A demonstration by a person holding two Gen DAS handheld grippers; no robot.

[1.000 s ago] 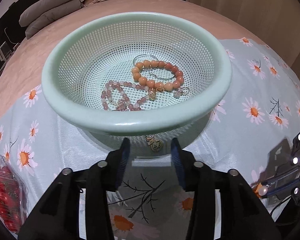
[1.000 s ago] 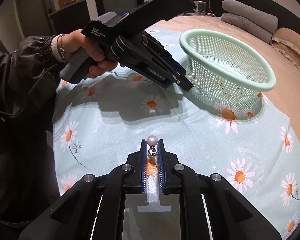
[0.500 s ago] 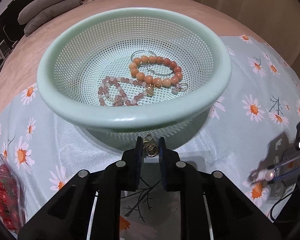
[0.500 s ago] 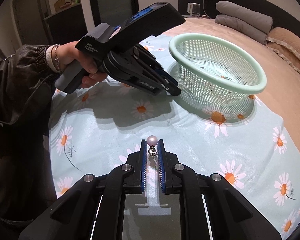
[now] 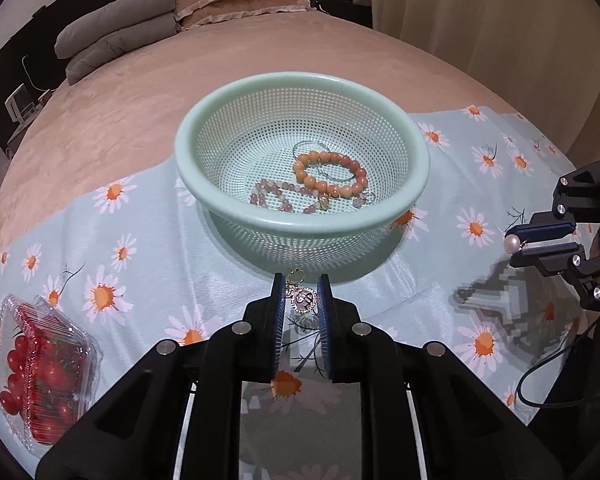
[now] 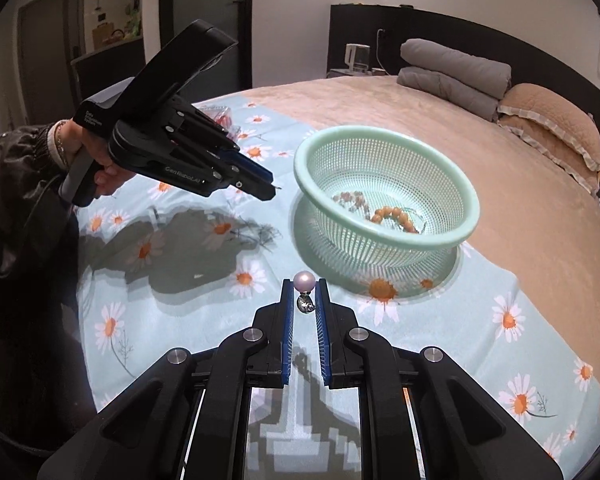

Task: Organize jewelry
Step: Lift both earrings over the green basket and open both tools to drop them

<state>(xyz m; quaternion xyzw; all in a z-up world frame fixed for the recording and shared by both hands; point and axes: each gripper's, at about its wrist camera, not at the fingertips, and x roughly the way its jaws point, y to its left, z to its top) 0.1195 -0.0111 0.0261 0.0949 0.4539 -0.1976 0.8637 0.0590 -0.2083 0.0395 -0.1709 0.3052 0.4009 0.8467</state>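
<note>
A mint green mesh basket [image 5: 228, 204] [image 6: 466, 196] stands on the daisy-print cloth and holds an orange bead bracelet [image 5: 330, 176], a pink bead bracelet [image 5: 272, 198] and small charms. My left gripper [image 5: 301, 286] is shut on a gold pendant earring [image 5: 303, 298], lifted in front of the basket. My right gripper [image 6: 304, 286] is shut on a pearl earring [image 6: 303, 281], held above the cloth to the right of the basket; it also shows in the left wrist view [image 5: 514, 245].
A clear box of cherry tomatoes [image 5: 40, 368] lies at the cloth's left edge. The cloth [image 5: 120, 280] covers the near part of a tan bed [image 5: 140, 92]. Grey folded blankets [image 6: 456, 76] and a pillow [image 6: 548, 120] lie at the head.
My left gripper closed on the gold pendant earring by the basket's base and lifted it back and up. My right gripper kept the pearl earring and drew slightly away from the basket.
</note>
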